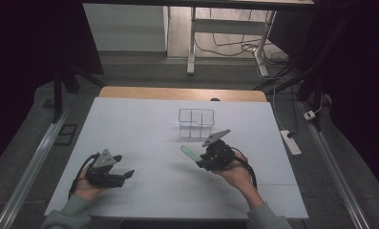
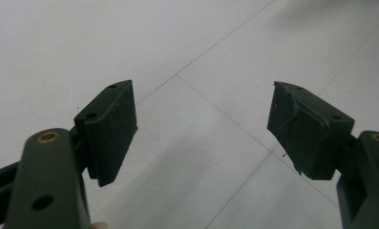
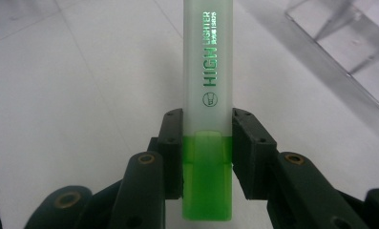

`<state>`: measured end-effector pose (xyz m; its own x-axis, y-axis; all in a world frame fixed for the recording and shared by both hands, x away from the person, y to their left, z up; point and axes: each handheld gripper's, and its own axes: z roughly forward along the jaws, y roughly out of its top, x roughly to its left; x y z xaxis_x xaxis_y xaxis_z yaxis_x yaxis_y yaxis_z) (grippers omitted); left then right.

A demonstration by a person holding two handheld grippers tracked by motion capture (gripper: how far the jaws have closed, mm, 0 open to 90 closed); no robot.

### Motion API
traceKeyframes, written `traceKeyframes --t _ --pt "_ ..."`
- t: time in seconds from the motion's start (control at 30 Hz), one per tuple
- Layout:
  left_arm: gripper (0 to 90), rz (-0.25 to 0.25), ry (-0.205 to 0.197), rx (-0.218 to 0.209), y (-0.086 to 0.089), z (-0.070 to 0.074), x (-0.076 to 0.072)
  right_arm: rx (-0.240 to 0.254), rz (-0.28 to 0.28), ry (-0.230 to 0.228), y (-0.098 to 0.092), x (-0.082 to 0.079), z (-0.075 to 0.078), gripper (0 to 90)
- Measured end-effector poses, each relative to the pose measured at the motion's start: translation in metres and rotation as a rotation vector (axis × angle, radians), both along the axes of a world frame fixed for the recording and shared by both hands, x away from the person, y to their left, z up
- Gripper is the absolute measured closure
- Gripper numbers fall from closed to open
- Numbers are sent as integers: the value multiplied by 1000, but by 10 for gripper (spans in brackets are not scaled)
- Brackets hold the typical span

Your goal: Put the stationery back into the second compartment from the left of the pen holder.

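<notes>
Green-capped highlighter [image 3: 207, 95] sits clamped in the right gripper [image 3: 207, 157]: both black pads press its sides just above the green end, frosted barrel running straight out ahead of the jaws. Printed green lettering faces the camera. In the high view, the right gripper [image 1: 200, 160] holds the highlighter [image 1: 189, 152] off the white table surface [image 1: 144, 124], just in front of the clear plastic organiser [image 1: 196, 123] and slightly to its left; pen and organiser are apart. The right hand [image 1: 237, 174] grips the tool from below, cable trailing back along the wrist.

Left gripper [image 2: 201, 129] stands wide apart, jaws empty, bare white tabletop [image 2: 177, 47] between them. In the high view, left gripper [image 1: 125, 167] lies low by the table, well to the left of the organiser and nearer the person. Left hand [image 1: 84, 183] wraps its body.

Organiser: transparent, divided into compartments, upright on the table. Wooden edge [image 1: 182, 93] shows beyond it.
</notes>
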<state>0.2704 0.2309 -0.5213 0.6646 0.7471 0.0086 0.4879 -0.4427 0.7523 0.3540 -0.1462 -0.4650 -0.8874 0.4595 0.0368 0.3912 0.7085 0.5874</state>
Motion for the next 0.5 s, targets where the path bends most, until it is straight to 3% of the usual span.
traceKeyframes --t 0.5 --pt "242 -13 -2 23 -6 1 5 5 79 -9 30 2 3 672"
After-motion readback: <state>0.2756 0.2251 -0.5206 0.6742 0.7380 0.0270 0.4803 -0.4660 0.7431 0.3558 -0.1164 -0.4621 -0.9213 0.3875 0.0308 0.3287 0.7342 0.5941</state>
